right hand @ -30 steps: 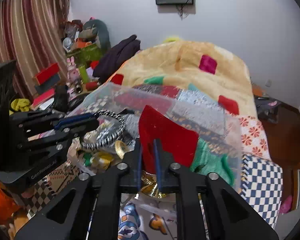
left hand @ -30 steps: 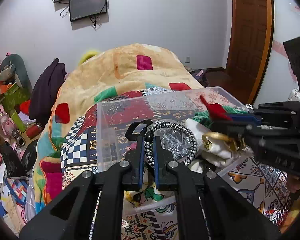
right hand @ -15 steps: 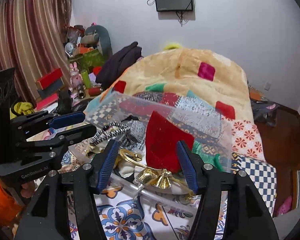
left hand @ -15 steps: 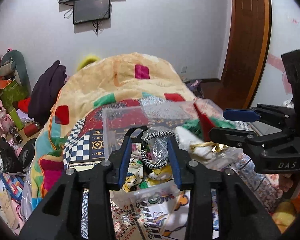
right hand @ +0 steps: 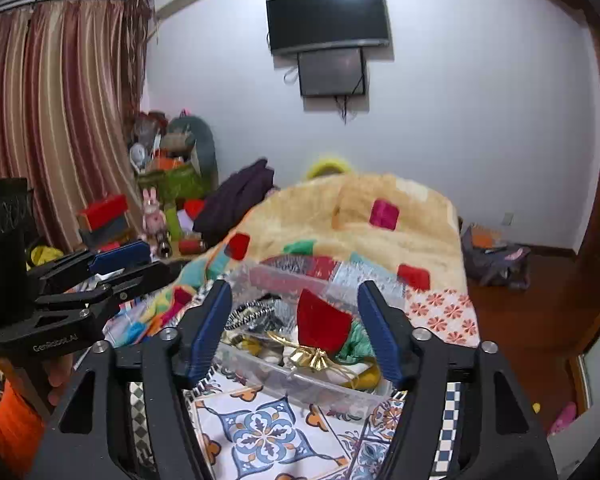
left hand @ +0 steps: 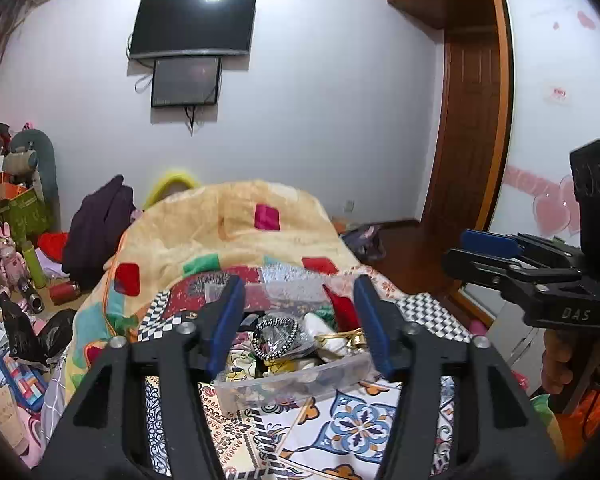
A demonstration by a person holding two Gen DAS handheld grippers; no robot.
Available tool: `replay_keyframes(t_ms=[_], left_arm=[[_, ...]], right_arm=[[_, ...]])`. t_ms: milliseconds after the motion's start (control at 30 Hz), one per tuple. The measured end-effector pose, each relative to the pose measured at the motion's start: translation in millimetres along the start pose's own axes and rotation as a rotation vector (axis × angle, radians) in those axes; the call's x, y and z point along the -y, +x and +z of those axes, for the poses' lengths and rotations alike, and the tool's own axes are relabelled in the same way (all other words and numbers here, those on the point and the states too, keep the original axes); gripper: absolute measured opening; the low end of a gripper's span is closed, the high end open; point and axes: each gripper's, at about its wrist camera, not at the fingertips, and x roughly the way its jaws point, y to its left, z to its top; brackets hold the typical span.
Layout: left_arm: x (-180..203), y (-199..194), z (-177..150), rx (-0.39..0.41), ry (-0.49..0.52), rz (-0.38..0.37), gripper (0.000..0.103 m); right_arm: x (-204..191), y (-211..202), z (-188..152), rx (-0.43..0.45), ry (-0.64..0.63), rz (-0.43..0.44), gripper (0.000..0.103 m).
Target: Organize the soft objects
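A clear plastic bin [left hand: 300,380] sits on the patterned bed cover and also shows in the right wrist view [right hand: 300,388]. It holds a black-and-white braided cord [left hand: 274,338], a red pouch with a gold bow [right hand: 322,326], green cloth [right hand: 356,340] and other soft items. My left gripper [left hand: 298,322] is open and empty, raised in front of the bin. My right gripper [right hand: 294,328] is open and empty, also raised in front of the bin. Each gripper shows at the edge of the other's view.
A beige patchwork blanket [left hand: 240,232] is heaped behind the bin. A dark garment [left hand: 98,224] and cluttered boxes and toys [right hand: 160,184] lie at the left. A wooden door [left hand: 472,140] stands at the right. A TV [left hand: 192,26] hangs on the wall.
Both grippers opened, letting the braided cord and the red pouch drop into the bin, then pulled back and up away from the bin.
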Motion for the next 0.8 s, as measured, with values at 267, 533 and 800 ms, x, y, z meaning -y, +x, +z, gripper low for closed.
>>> replay_keyframes(t_ms=[267, 533, 800], left_arm=[[6.9, -33.1, -2.3, 0.075, -0.017, 0.016, 0.081], [11.9, -41.1, -8.8, 0.096, -0.008, 0.028, 0.095], [16.1, -41.3, -14.4, 0.1, 0.009, 0.038, 0.1]], right_arm=[[-8.3, -29.8, -4.6, 0.084, 0.001, -0.02, 0.086], [-8.5, -38.9, -16.5, 0.123, 0.016, -0.049, 0.102], [-8.1, -40.1, -23.8, 0.129, 0.021, -0.058, 0.103]])
